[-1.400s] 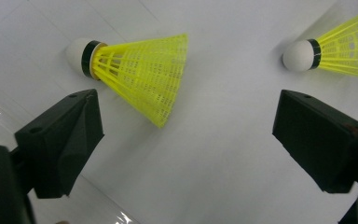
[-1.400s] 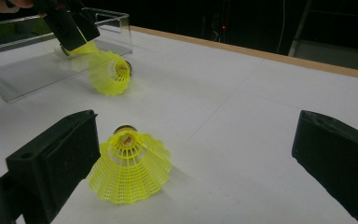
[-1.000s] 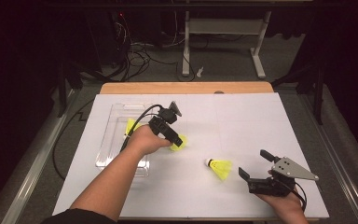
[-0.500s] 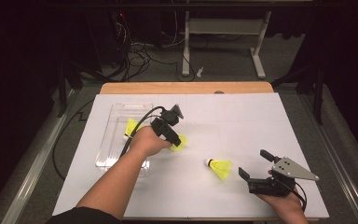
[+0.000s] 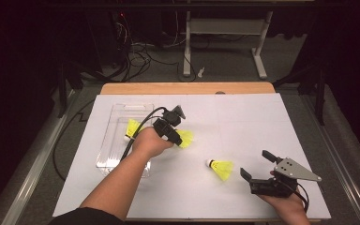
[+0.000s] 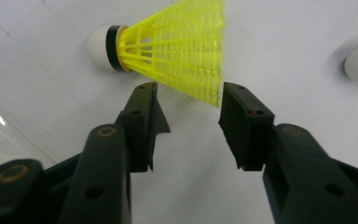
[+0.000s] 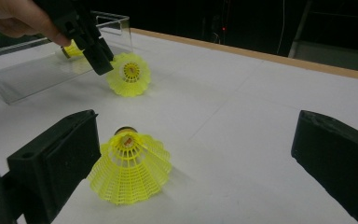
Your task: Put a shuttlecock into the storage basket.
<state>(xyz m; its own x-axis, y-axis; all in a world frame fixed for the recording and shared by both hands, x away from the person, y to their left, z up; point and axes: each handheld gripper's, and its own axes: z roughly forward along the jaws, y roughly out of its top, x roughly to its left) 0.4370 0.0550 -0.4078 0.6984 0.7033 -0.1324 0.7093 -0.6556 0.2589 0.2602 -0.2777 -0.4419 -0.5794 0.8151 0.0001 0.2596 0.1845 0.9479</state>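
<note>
A yellow shuttlecock (image 5: 185,138) with a white cork lies on its side on the white table sheet (image 5: 243,126). My left gripper (image 5: 177,137) points down at it. In the left gripper view the shuttlecock's skirt (image 6: 177,42) reaches the gap at the jaw tips of the left gripper (image 6: 189,93). The jaws have just been closing and the pads stand off the skirt. A second yellow shuttlecock (image 5: 220,168) lies near the front right. My right gripper (image 5: 256,163) rests behind it, wide open; the second shuttlecock (image 7: 130,168) lies ahead of the right gripper (image 7: 200,140), by its left jaw.
A clear plastic tray (image 5: 117,154) sits at the left of the sheet with a third yellow shuttlecock (image 5: 132,127) inside. The person's left forearm crosses the tray's near corner. A wooden table edge (image 5: 187,88) borders the far side.
The left hand has hardly shifted over the shuttlecock. The right hand and the shuttlecocks have stayed where they were.
</note>
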